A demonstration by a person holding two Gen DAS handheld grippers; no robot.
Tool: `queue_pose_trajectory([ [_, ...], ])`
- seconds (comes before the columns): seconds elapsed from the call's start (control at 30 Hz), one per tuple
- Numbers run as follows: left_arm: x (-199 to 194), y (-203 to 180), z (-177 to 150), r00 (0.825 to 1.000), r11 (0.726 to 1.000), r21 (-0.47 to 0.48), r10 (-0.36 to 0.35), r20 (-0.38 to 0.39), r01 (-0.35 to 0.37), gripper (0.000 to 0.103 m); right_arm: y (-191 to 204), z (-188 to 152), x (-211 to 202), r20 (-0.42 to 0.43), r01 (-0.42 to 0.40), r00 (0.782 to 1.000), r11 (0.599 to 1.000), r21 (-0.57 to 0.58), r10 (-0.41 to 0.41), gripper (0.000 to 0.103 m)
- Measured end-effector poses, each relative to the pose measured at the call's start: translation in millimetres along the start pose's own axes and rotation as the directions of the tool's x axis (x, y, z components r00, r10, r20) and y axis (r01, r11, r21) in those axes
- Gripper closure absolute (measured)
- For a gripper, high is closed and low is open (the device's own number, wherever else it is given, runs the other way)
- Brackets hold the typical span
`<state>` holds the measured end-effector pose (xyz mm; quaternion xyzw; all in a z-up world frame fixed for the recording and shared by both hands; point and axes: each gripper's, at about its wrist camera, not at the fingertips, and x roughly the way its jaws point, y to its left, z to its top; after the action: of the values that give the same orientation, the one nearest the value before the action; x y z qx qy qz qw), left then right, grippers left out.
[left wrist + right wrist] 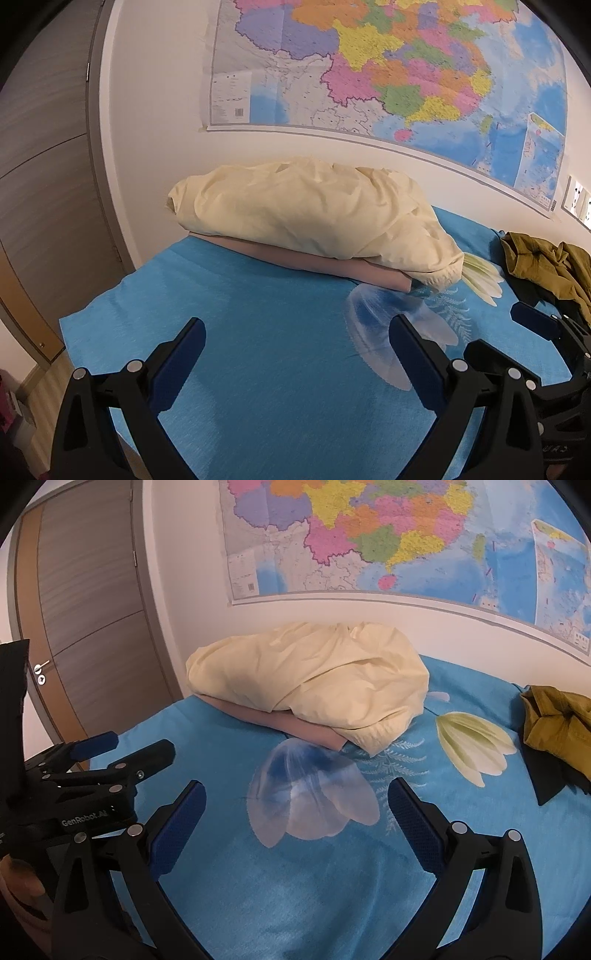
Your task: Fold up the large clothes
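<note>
Blue terry-looking bedspread point(303, 897) is taking up most of what you're seeing, printed with one pale translucent flower, one cream flower and some white fern fronds. Behind it a big multicoloured wall map point(388, 535) is hanging on the white wall; its lettering is too small to read. One brown wood-grain door point(92, 602) with a metal lever handle is standing on the left.

One puffy cream-yellow bundle of bedding point(314, 679) is sitting on top of one flat pinkish pad point(303, 727), both up near the wall. The thing you're meant to be folding, a crumpled olive-green garment point(554, 720), is lying in a heap at the far right of the bed with a bit of black fabric poking out under it, well apart from both of your tools.

You're holding two tongs, black plastic with blue textured pads. Your right gripper point(295, 805) is hovering over the translucent flower with its jaws spread wide and nothing between them. Your left gripper point(297, 339) is doing the same over plain blue cloth, released and empty. In the right wrist view, the left tool's body is showing "GenRobot.AI" in white.
</note>
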<state>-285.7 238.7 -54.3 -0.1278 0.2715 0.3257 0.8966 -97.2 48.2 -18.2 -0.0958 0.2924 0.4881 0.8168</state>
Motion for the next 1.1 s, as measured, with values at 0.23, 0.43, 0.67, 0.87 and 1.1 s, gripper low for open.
queue_pose_trajectory([
  [0.23,-1.4,-2.0,0.1,1.0,1.0,0.009,0.011,0.005,-0.011,0.007,-3.2,0.2,-0.3,-0.003,0.012,1.0,1.0,0.011,-0.012,0.006],
  [0.43,-3.2,-5.7,0.7,1.0,1.0,0.023,0.012,0.009,-0.012,0.007,-4.4,-0.7,-0.3,-0.012,0.012,1.0,1.0,0.02,-0.012,0.006],
  [0.67,-4.8,-9.6,-0.2,1.0,1.0,0.029,0.011,0.01,-0.011,0.007,-3.3,-1.0,-1.2,-0.007,0.014,1.0,1.0,0.018,-0.014,0.006],
  [0.87,-5.2,-11.7,-0.5,1.0,0.999,0.034,0.013,0.01,-0.013,0.007,-5.0,-1.2,-3.5,-0.003,0.02,1.0,0.999,0.029,-0.02,0.006],
  [1.1,-4.2,-12.5,-1.7,1.0,0.999,0.035,0.014,0.008,-0.014,0.007,-4.6,-2.1,-4.0,-0.005,0.015,1.0,0.999,0.031,-0.015,0.006],
])
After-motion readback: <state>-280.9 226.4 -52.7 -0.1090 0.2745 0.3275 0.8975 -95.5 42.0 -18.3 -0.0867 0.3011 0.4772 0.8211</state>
